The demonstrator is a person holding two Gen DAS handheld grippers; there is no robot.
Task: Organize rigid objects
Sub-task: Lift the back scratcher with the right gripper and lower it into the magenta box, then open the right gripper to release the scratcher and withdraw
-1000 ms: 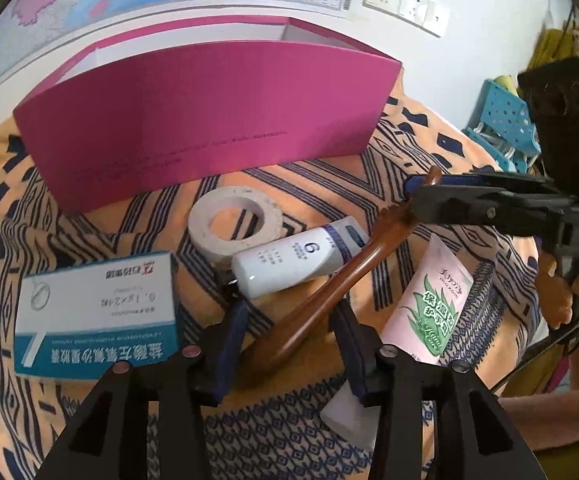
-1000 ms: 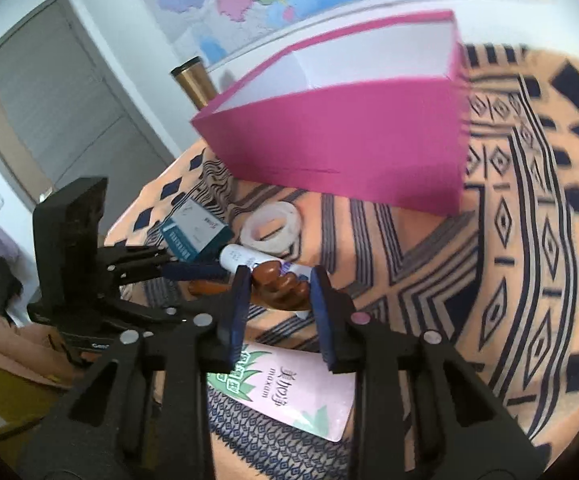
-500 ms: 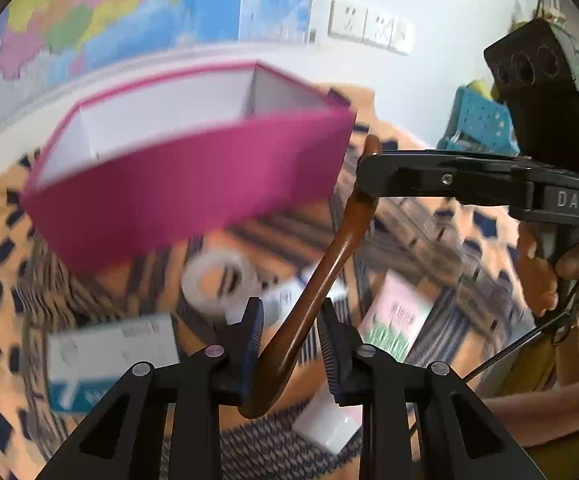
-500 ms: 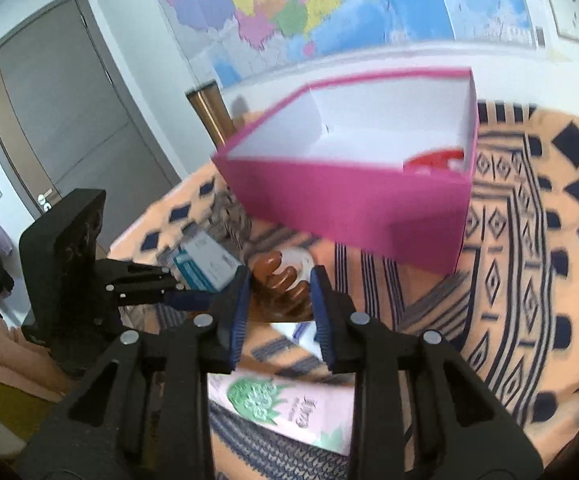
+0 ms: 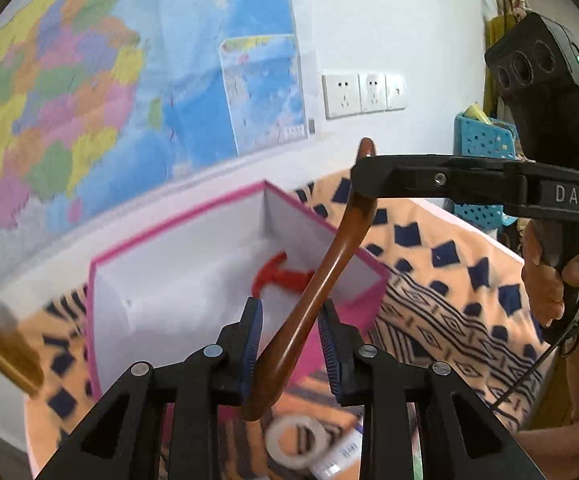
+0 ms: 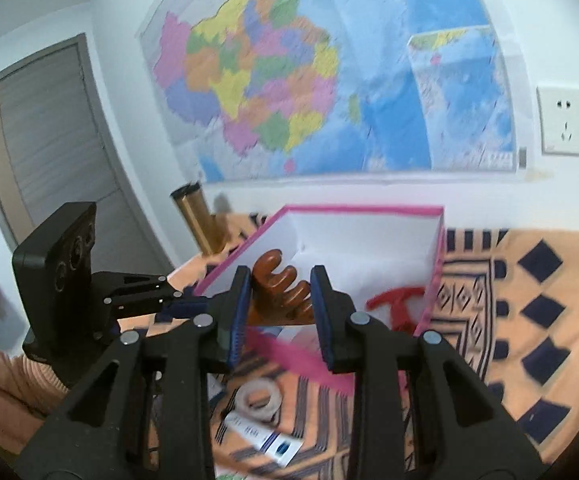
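A brown wooden back scratcher (image 5: 329, 264) hangs in the air, held at both ends over the open pink box (image 5: 363, 310). My left gripper (image 5: 289, 308) is shut on its curved handle. My right gripper (image 6: 277, 280) is shut on its claw-shaped head (image 6: 281, 290). In the left wrist view the right gripper (image 5: 363, 178) covers the scratcher's far tip. The left gripper (image 6: 177, 304) shows at the left of the right wrist view. Inside the white-lined box (image 6: 361, 209) lies a red T-shaped object (image 5: 277, 276) (image 6: 393, 300).
A patterned orange and navy cloth (image 6: 529, 300) covers the table. On it, in front of the box, lie a white tape roll (image 6: 259, 398) and a white tube (image 6: 265, 436). A gold cylinder (image 6: 201, 216) stands left of the box. A person's hand (image 5: 545, 272) grips the right tool.
Both grippers have risen together, lifting the scratcher off the cloth to above the box. The left jaws have shut on the handle. The box's inside has come into sight.
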